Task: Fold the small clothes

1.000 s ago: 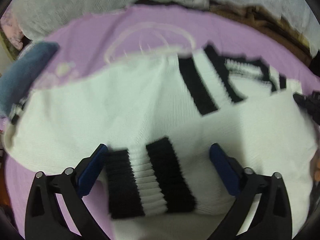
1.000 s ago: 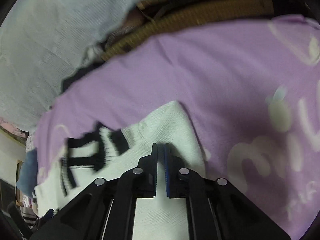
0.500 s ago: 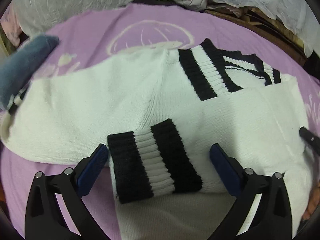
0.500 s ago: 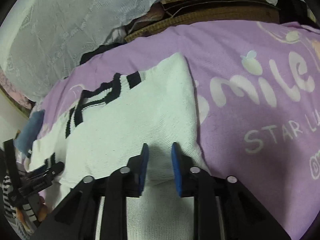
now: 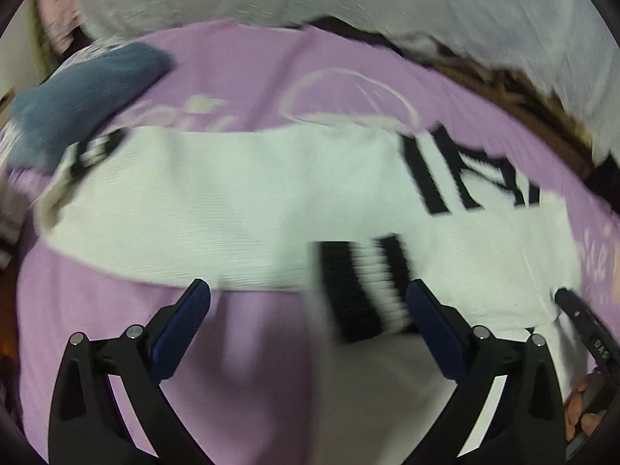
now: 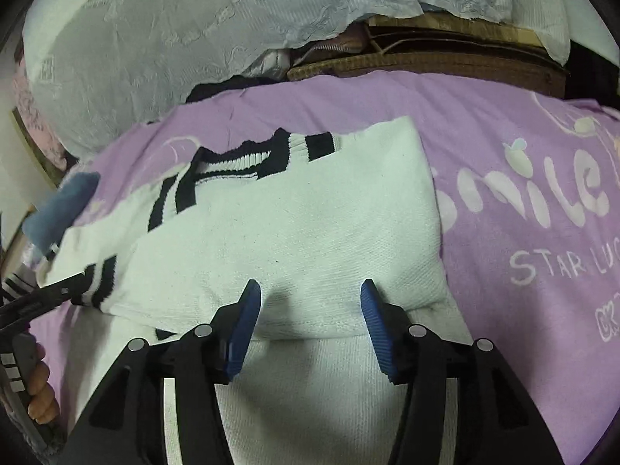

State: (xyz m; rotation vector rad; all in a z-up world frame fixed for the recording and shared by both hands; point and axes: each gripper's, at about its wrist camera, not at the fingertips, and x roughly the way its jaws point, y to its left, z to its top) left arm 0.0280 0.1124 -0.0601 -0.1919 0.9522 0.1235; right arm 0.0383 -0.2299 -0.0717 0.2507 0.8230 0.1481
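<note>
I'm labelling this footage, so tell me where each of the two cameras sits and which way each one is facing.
Left wrist: on the left gripper, looking down along its wide-open fingers at the white sweater and its striped cuff on the purple blanket; a hand shows at lower right.
Right wrist: on the right gripper, jaws opening, pads clear of the sweater's folded edge below; fingers of the other hand at lower left.
Shared: sweater, striped collar, blanket, blue-grey cloth; each sees the other gripper at its edge.
</note>
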